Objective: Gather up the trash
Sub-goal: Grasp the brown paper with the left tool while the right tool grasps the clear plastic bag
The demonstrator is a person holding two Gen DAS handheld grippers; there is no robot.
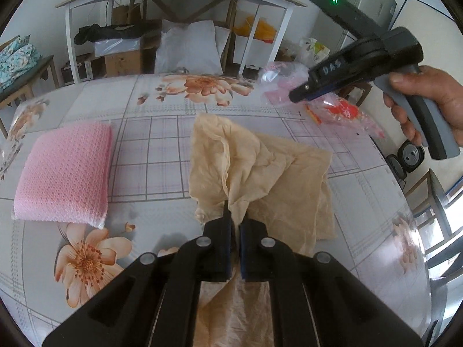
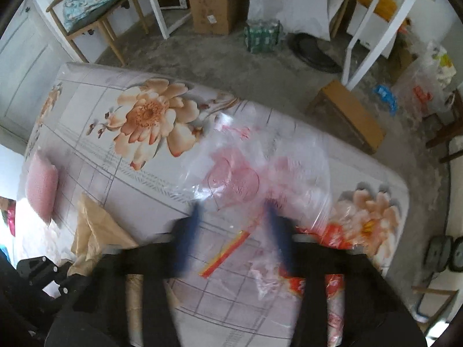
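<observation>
Left hand-held gripper [image 1: 235,225] is pressed together on a fold of the tan crumpled paper [image 1: 260,167], which lies on the floral desk [image 1: 162,150] at the middle of your left view; you have the first piece of trash in hand. Your right hand-held gripper [image 2: 233,211] hangs over the clear plastic bag [image 2: 249,173] with red scraps, at one o'clock from the paper; its fingers are blurred and spread in its own view, nothing pinched that I can see. Next, you likely need to drop onto the bag, close firmly on the slippery film, then lift both; the pink cloth [image 1: 63,173] sits at nine o'clock.
</observation>
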